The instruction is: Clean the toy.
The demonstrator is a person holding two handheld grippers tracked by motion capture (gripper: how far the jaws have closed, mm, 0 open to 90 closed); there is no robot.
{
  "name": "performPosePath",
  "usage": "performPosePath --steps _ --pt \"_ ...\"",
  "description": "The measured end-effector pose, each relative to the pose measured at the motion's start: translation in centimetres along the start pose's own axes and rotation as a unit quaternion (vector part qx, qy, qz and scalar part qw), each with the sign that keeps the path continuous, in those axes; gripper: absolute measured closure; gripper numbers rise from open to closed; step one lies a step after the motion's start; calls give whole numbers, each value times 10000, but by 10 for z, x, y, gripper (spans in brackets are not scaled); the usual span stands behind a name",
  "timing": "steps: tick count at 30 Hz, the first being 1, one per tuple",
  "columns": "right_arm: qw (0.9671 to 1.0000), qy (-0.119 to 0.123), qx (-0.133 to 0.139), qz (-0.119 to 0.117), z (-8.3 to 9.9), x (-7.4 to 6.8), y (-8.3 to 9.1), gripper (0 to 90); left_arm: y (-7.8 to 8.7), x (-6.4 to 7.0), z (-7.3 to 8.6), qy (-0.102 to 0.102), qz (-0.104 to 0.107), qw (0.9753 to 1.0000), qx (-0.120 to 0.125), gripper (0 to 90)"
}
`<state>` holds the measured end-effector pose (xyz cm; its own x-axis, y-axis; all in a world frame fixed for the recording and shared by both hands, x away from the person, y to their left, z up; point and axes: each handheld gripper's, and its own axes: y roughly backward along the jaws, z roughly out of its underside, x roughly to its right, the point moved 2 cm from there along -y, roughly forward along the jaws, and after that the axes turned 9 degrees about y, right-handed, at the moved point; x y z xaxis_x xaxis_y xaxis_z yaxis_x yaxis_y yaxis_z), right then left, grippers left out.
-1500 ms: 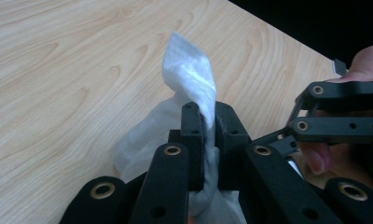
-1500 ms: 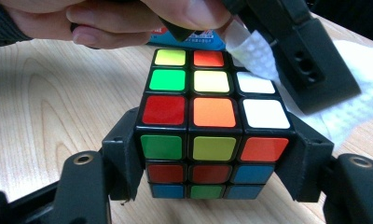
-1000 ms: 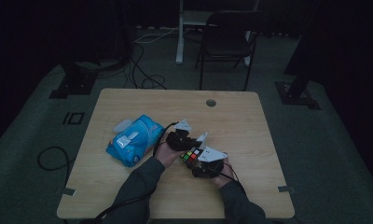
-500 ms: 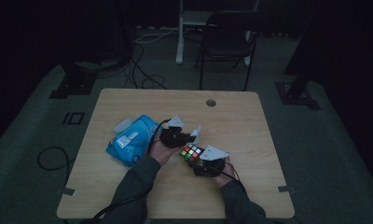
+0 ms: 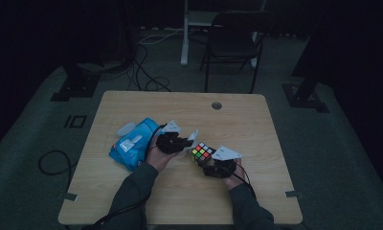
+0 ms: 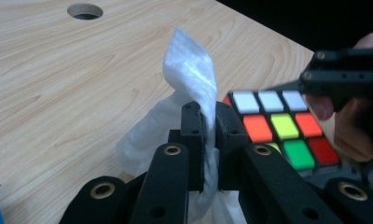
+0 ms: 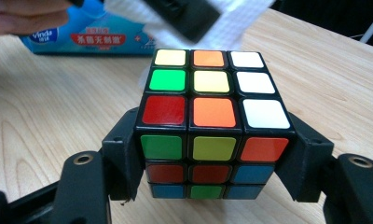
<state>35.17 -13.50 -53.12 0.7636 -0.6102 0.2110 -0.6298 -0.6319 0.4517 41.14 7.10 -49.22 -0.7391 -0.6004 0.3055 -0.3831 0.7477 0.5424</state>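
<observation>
A scrambled Rubik's cube (image 5: 202,153) (image 7: 212,126) is held just above the wooden table (image 5: 180,105), with my right gripper (image 5: 213,165) (image 7: 215,156) shut on its two sides. My left gripper (image 5: 177,142) (image 6: 209,116) is shut on a crumpled white tissue (image 6: 194,79) (image 5: 193,136), which stands up between the jaws. The tissue (image 7: 231,23) hangs right beside the cube's (image 6: 287,133) far edge. I cannot tell whether the two touch.
A blue tissue pack (image 5: 132,143) (image 7: 91,35) lies on the table left of my left hand. A round cable hole (image 5: 217,105) (image 6: 85,10) sits near the table's far edge. A dark chair (image 5: 232,43) stands beyond the table.
My left gripper has drawn a little to the left with the tissue, off the cube. The cube and my right gripper have shifted slightly right, and the cube's top face is uncovered.
</observation>
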Motion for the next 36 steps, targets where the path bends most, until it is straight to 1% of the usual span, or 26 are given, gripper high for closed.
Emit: performPosePath --steps 2,6,8,14,20,23,27,32,33,34,36 --pt "10000 -33 23 25 0 3 1 342 1 1 2 -30 -35 10000 -1 852" --pt "9999 -141 19 74 -1 7 4 342 2 0 6 17 -73 9999 67 851" --pt "9997 -214 67 74 -2 9 5 342 3 0 8 9 -122 9999 74 850" --pt "9995 -291 108 95 -5 12 7 342 4 2 13 -28 -191 9998 86 850" --pt "9993 -325 141 119 -9 15 9 342 4 5 17 -110 -332 9993 121 848" --pt "9989 -412 179 91 -11 17 10 342 3 5 20 -110 -392 9991 154 847" --pt "9989 -421 176 125 -13 18 11 342 0 8 23 -234 -508 9983 139 847" --pt "9985 -465 239 148 -18 20 11 342 -2 10 25 -304 -594 9977 150 847" --pt "9984 -480 243 152 -19 20 11 342 -3 11 26 -355 -662 9971 144 847" --pt "9980 -541 285 142 -21 21 11 342 -3 12 27 -382 -681 9968 141 848" --pt "9980 -538 284 159 -22 22 11 342 -4 12 27 -416 -718 9964 166 848"
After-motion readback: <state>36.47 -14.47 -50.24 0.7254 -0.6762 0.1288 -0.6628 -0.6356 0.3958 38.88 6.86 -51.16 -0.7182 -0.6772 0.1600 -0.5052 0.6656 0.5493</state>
